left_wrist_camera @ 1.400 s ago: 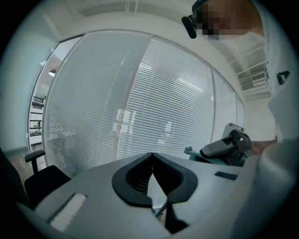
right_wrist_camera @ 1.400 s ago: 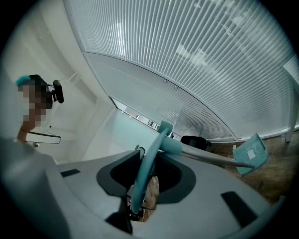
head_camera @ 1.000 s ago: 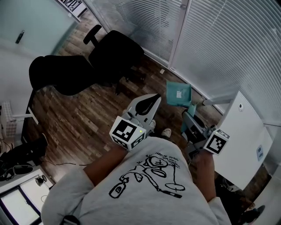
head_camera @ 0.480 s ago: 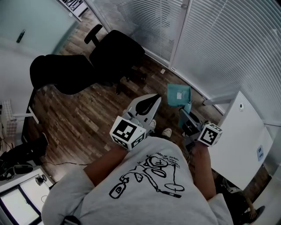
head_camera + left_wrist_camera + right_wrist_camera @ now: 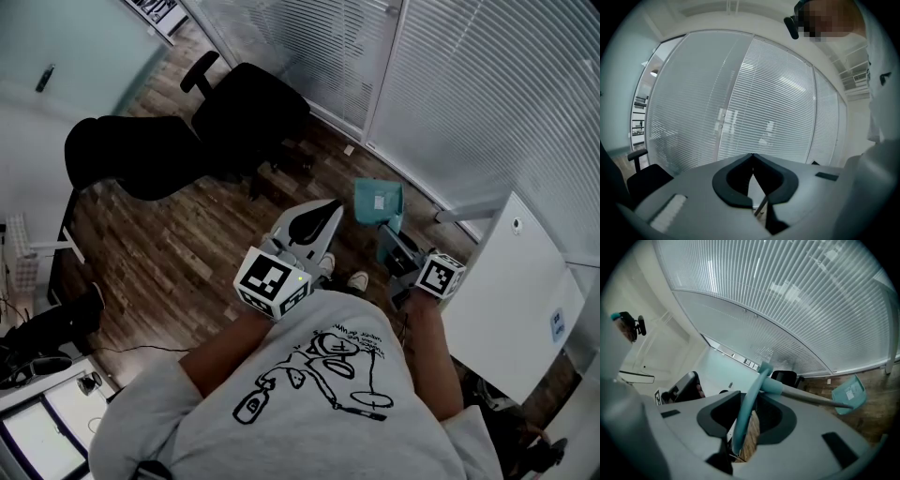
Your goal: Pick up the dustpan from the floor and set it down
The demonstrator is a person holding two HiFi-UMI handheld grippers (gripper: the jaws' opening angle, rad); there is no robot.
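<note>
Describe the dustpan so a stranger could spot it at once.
Find the wall of white blinds; at its foot, over the wood floor, is the dustpan. It is the only teal object, a square pan on a long handle, near black chairs.

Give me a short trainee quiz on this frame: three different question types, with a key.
1. True or false: the left tool holds the dustpan.
2. Which tool grips the teal handle? A) left tool B) right tool
3. Fill in: the office chair by the blinds is ___ in colour.
Key: 1 false; 2 B; 3 black.
</note>
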